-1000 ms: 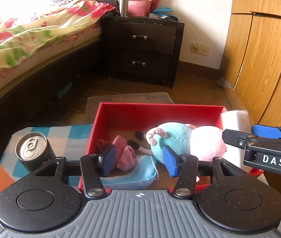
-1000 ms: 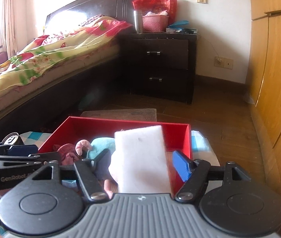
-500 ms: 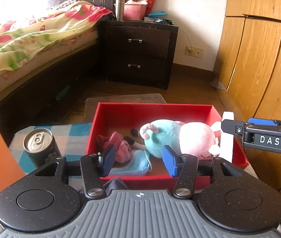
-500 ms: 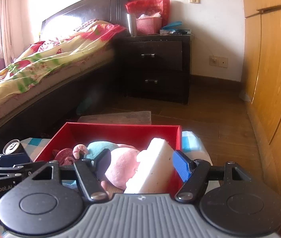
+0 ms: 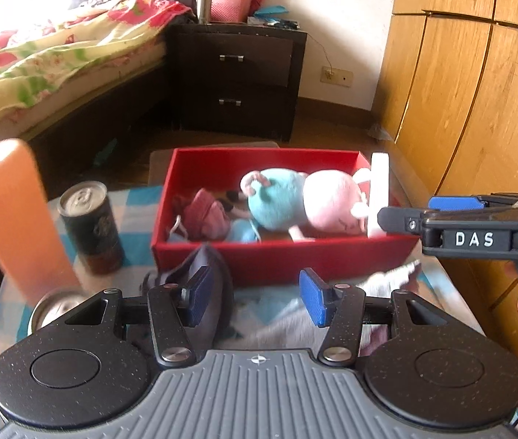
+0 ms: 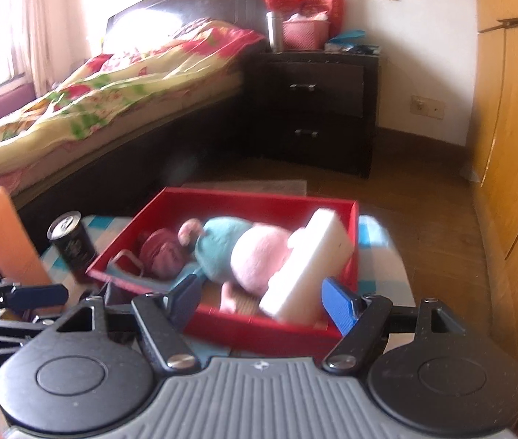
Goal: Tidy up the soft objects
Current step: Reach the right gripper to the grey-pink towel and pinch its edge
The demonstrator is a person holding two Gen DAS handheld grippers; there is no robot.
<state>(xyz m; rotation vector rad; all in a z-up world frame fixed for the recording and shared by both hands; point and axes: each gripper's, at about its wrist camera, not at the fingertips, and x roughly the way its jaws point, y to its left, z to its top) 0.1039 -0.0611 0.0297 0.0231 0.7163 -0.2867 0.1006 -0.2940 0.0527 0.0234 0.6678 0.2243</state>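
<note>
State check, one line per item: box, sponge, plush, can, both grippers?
red box: open-topped, partly filled
white sponge: in box, tilted against right wall
plush toy: lying in box
can: upright, outside box, unopened
left gripper: open, nothing held
right gripper: opening, sponge released

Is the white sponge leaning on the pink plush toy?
Touching. In the right wrist view the white sponge stands tilted in the red box, its lower face pressed against the pink plush toy.
</note>
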